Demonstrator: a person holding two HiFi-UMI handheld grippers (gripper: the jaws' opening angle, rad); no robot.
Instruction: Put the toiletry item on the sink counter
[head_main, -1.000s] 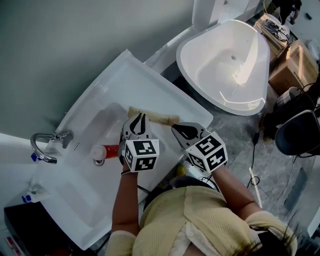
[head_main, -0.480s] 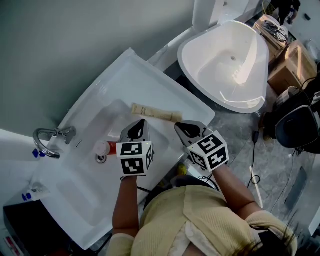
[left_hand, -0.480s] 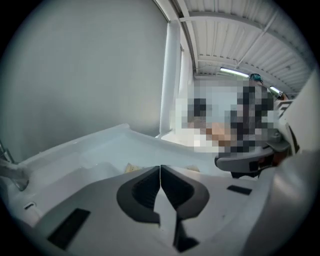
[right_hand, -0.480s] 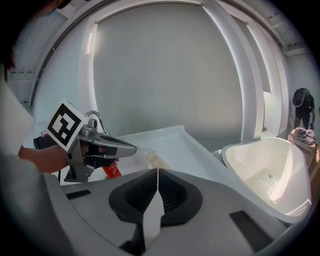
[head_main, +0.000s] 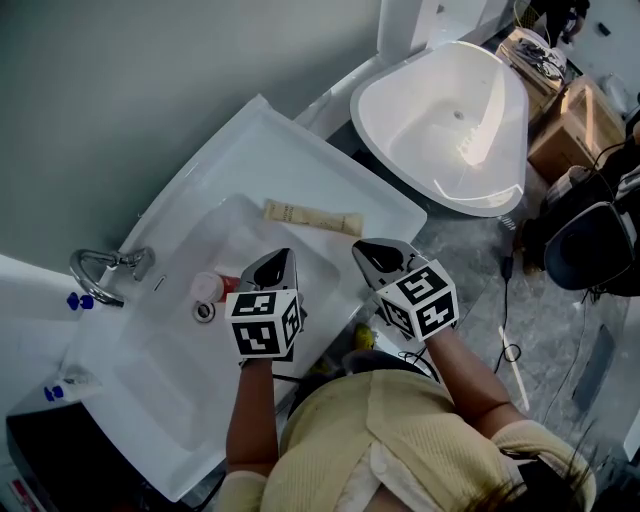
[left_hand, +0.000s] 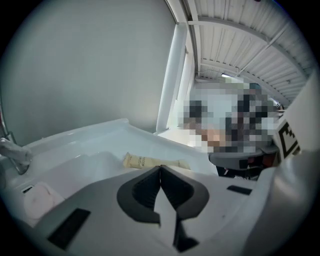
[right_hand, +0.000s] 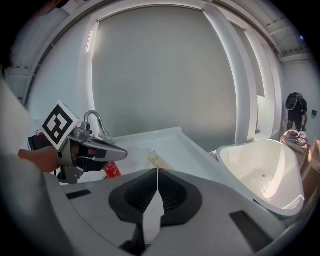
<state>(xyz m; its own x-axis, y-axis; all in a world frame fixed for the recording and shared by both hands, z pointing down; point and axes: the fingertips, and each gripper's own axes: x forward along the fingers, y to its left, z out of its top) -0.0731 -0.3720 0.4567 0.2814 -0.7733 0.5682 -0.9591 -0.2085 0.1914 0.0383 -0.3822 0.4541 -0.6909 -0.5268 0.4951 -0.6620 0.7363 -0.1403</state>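
Head view, left claw (head_main: 278, 263) pulled back off tube (head_main: 312, 217) on counter (head_main: 272, 150), it and right claw (head_main: 376, 256) pressed together

The cream tube (head_main: 311, 217) carries small print, too blurred to read

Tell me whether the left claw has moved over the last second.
Yes. The left claw has pulled back off the tube, toward the front edge of the sink; the tube now lies fully uncovered.
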